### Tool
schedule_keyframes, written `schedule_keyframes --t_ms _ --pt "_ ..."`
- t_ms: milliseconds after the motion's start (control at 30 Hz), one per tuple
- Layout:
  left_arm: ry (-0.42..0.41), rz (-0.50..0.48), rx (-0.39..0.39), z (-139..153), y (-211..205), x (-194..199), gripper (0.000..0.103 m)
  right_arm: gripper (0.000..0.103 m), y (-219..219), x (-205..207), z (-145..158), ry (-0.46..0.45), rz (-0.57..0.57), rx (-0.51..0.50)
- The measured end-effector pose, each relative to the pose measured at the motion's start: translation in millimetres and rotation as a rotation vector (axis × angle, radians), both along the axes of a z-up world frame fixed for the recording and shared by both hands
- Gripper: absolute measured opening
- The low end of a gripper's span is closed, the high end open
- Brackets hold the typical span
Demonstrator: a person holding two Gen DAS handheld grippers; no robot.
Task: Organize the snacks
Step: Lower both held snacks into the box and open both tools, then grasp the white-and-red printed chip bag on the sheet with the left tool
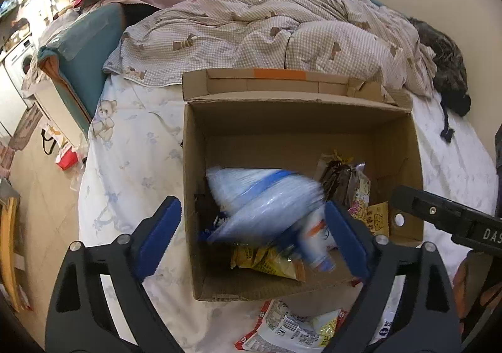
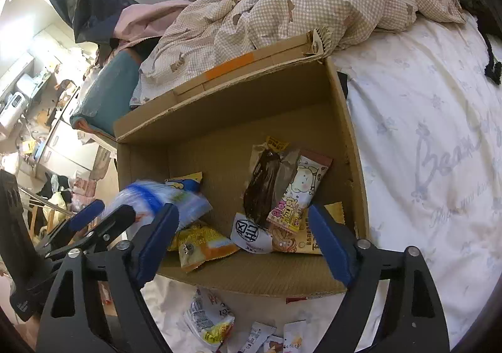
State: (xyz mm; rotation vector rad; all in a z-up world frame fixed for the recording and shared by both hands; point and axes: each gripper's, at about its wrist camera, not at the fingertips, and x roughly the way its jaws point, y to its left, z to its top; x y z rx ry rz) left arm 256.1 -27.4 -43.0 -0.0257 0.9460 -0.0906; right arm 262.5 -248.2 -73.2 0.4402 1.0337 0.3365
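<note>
we worked on a bed (image 1: 125, 165) spread with a white sheet printed in pale blue flowers, a checked quilt (image 1: 266, 30) with small bears bunched up at its far end. to the left the room fell away to a cluttered floor, a teal cushion (image 1: 91, 49) leaning by the mattress edge and a washing machine (image 1: 18, 61) further off.

an open cardboard box (image 1: 194, 165) sat on the sheet, its flap folded back toward the quilt. inside lay a brown-wrapped snack (image 2: 262, 187), a pink cartoon packet (image 2: 295, 196), a white packet (image 2: 251, 234) and yellow packets (image 2: 200, 243). more packets (image 2: 208, 321) lay loose on the sheet just before the box's near wall.

our left gripper (image 1: 254, 237) angled down over the box, its blue pads spread wide apart. a blue-and-clear plastic bag (image 1: 266, 199), blurred, was between them inside the box, and neither pad pressed on it. we could not tell whether it touched the snacks beneath.

our right gripper (image 2: 244, 240) also tilted down at the box's near edge, jaws wide and holding nothing, the packets seen in the gap lying on the box floor beyond. the two tools stood close beside each other.
</note>
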Motion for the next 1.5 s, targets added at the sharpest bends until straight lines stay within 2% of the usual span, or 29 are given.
schedule_keyframes --t_ms 333,667,833,900,1000,1167,1300,1500 --pt "-0.038 -0.008 -0.022 9 7 -9 0.091 0.088 9 -5 7 -0.032 0.040 -0.062" --pt "-0.101 0.037 0.028 24 16 -30 0.091 0.089 14 -28 24 -0.098 0.048 -0.107" --pt "-0.112 0.070 -0.036 30 27 -48 0.091 0.088 17 -46 35 -0.135 0.061 -0.131" --pt "-0.113 0.087 -0.047 30 30 -54 0.091 0.088 17 -51 37 -0.137 0.071 -0.138" --pt "-0.109 0.100 -0.049 30 35 -64 0.102 0.088 18 -59 35 -0.121 0.070 -0.151" --pt "-0.130 0.123 -0.042 33 38 -82 0.102 0.089 19 -76 32 -0.100 0.074 -0.140" --pt "-0.136 0.114 -0.005 33 36 -95 0.102 0.088 15 -91 32 -0.092 0.063 -0.120" --pt "-0.091 0.109 -0.020 24 37 -104 0.102 0.088 5 -109 28 -0.062 0.015 -0.110"
